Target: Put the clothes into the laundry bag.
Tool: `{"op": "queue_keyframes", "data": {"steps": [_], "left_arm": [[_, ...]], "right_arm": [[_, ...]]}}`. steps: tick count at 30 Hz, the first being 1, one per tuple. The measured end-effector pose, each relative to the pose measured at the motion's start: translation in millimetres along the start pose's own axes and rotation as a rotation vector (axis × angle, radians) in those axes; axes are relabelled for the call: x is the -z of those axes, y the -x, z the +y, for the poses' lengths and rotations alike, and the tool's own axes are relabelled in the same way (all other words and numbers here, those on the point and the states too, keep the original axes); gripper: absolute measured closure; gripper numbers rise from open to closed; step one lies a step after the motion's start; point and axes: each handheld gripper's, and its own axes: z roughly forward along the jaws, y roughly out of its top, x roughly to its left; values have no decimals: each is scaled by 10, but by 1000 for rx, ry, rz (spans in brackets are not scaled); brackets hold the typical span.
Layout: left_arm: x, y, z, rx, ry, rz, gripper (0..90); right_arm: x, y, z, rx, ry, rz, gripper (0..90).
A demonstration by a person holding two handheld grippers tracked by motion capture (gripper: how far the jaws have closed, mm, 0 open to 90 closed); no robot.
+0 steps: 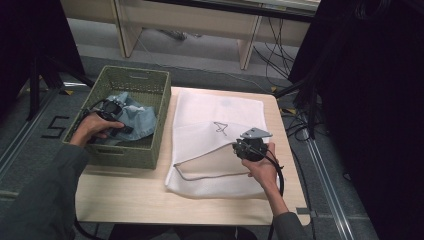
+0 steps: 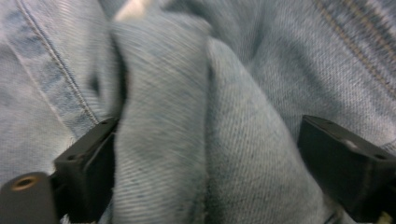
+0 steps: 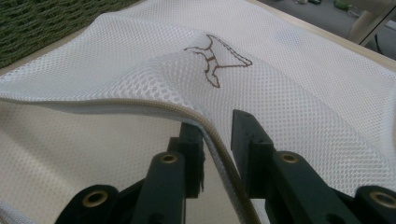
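Down inside the green woven basket [image 1: 135,77] with the left claw [image 1: 113,107], nose pushed into a crumpled pale-blue denim garment [image 1: 142,119]. Seen along that claw: jaws spread wide, a thick fold of denim bulging up between them, brushing one jaw, clear of the other, so not yet pinched. Fold's long axis running away from the claw, straight along the gap; likely only a squeeze needed to take it. Beside the basket, on its far side from the left hand, a white mesh laundry bag [image 1: 215,107] lying flat on the tabletop [image 1: 125,195], touching or almost touching the basket wall. At the bag's mouth, well away from the basket, the right claw [image 3: 217,126]: jaws a narrow way apart, the beige zip edge [image 3: 140,103] passing between them and propped up over one jaw, no firm clamp visible. Mouth thereby lifted into a low opening facing the basket, a brown stitched mark [image 3: 215,58] on the raised upper layer. Judged as loading the garment into the bag: denim lies nearer the left hand, with the basket's side wall standing between it and the mouth, so to be lifted up and over that wall. Risks, as a guess: bulky denim snagging on the rim, and a shallow mouth sagging if the zip edge slips off.
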Motion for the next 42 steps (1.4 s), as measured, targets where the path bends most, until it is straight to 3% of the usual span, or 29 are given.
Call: {"op": "queue_keyframes", "data": {"steps": [2, 4, 7, 8, 9, 13, 14, 16, 21, 22, 25, 31, 33, 37, 38, 40, 42], "left_arm": [[-78, 12, -38, -12, -19, 15, 56], [-142, 16, -45, 8, -38, 30, 84], [-111, 31, -14, 47, -44, 53, 221], [-111, 31, -14, 47, -44, 53, 294], [-60, 15, -2, 75, -39, 61, 374], [-5, -13, -1, 65, -24, 66, 594], [15, -21, -6, 50, -11, 77, 621], [4, 1, -11, 71, 28, 88, 643], [87, -7, 8, 98, 57, 88, 689], [133, -26, 13, 119, 118, 85, 694], [259, -29, 38, 135, 177, 89, 702], [551, -31, 96, 105, 213, 56, 701], [770, -26, 150, 77, 217, 60, 702], [1072, -26, 218, 63, 255, 51, 703], [1072, -26, 218, 63, 255, 51, 703], [1296, -9, 272, 54, 292, 42, 703], [1451, 11, 305, 53, 314, 28, 702]], "right_arm": [[0, 1, -3, 8, -3, 2, 745], [9, 1, -1, 9, -11, 5, 744], [9, 7, -5, 14, -14, 5, 743], [9, 7, -5, 14, -14, 5, 743], [1, 11, -6, 28, -9, 12, 743], [7, 5, -4, 12, -5, 3, 743], [8, 10, -4, 18, -8, 3, 743], [8, 3, -3, 9, -8, 4, 744], [5, 4, -1, -1, 9, 0, 748], [5, 11, -2, 8, 12, -1, 750], [8, -3, -2, -10, 16, -1, 755], [9, 27, 5, 7, 29, -5, 755], [9, 25, 8, 6, 28, -4, 756], [14, 20, 10, -8, 26, -4, 756], [14, 21, 10, -6, 27, -5, 756], [15, 27, 8, 3, 28, -5, 756], [25, 15, 16, -19, 19, 0, 756]]}}
